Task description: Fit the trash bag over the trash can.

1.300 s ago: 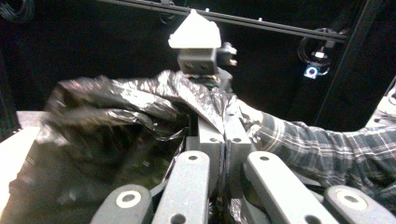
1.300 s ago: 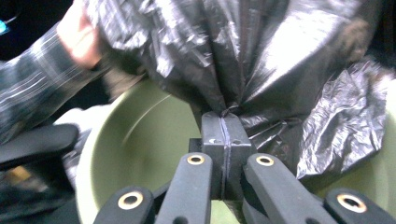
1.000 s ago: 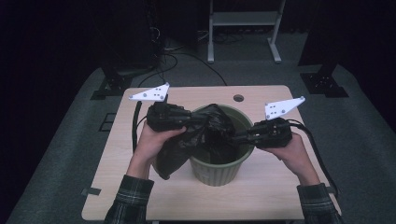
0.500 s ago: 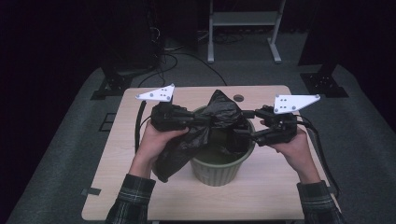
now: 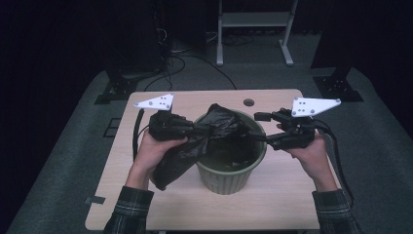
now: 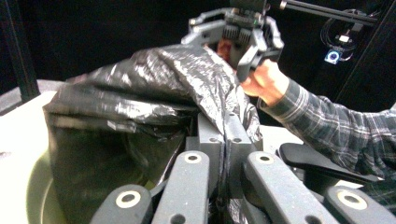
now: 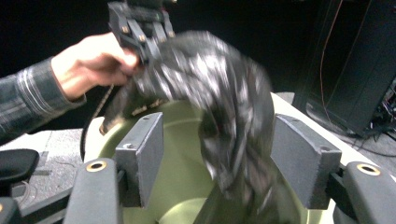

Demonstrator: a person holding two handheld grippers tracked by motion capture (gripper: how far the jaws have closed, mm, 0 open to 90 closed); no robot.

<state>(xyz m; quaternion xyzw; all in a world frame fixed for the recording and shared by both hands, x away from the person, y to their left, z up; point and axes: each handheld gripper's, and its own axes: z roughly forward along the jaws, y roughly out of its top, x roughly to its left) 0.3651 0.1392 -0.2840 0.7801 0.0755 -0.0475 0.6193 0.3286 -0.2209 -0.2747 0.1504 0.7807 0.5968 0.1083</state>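
Clamping the black bag (image 5: 195, 146) tight, left gripper (image 6: 225, 140) holds it above the green bin's (image 5: 233, 175) rim. Right gripper (image 7: 217, 154) jaws just opened, standing wide; bag hangs loose between them, bin mouth directly beneath.

Crumpled black plastic bag (image 5: 204, 139), draped over green bin (image 5: 233, 178) rim; bin upright on table

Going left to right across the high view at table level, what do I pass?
Left gripper shut on the black bag → black bag draped over the bin's near-left rim → green bin → right gripper, jaws apart, having just been opening, bag hanging between them in its own view.
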